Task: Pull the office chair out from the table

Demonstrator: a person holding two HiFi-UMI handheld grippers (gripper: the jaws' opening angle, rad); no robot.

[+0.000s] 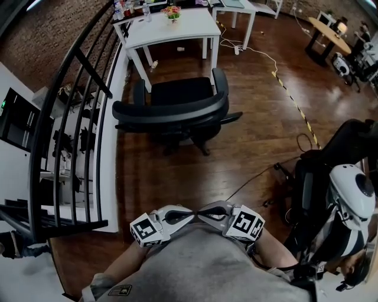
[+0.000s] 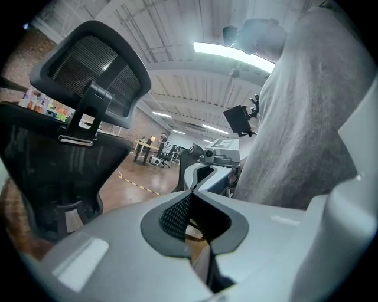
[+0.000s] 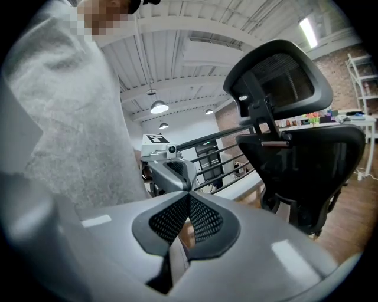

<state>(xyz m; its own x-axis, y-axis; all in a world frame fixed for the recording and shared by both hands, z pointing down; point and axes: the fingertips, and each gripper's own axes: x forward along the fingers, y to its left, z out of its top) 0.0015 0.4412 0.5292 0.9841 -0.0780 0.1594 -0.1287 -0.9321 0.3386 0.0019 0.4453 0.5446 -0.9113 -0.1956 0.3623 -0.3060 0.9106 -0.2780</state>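
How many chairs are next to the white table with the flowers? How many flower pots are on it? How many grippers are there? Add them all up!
Black mesh-backed office chair: 1
Small pot of flowers on the white rectangular table: 1
Grey two-jaw grippers: 2, the left gripper and the right gripper
Total: 4
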